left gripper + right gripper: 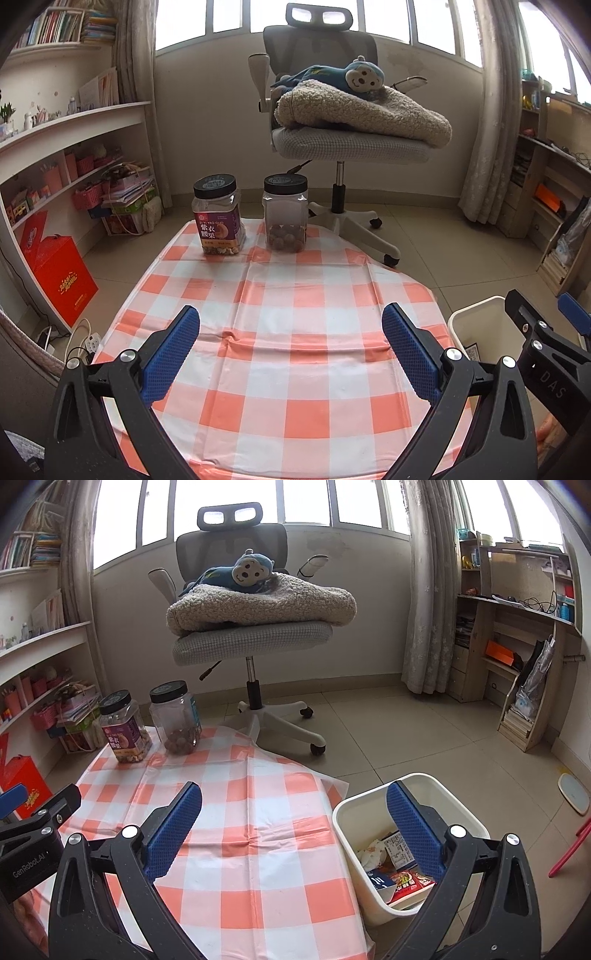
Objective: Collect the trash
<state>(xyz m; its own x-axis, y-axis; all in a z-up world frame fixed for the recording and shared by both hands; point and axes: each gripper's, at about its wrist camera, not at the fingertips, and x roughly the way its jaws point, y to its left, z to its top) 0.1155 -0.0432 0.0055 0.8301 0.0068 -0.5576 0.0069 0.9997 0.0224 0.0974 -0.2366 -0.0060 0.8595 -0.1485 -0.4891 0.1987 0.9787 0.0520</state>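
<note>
Left hand-held gripper (pixel 290 347) wide open, holding nothing, over checkered worktop (pixel 295 295). Right hand-held gripper (pixel 294 827) wide open too, one finger over white bin (pixel 373 805) beside worktop. We count two jars (pixel 218 214) (pixel 285 212) at far edge, little bit of nuts in each. Right view shows us trash in bin: wrappers (pixel 408 882), crumpled tissue (pixel 371 851). Left view shows only bin corner (pixel 476 314). One chair (pixel 251 642) behind.

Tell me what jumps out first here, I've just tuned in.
The orange-and-white checked tablecloth fills the foreground, with two black-lidded jars at its far edge: a labelled nut jar on the left and a nearly empty clear jar beside it. Right of the table, a white bin already holds wrappers and tissue. Both the left gripper and right gripper are open and empty.
</note>
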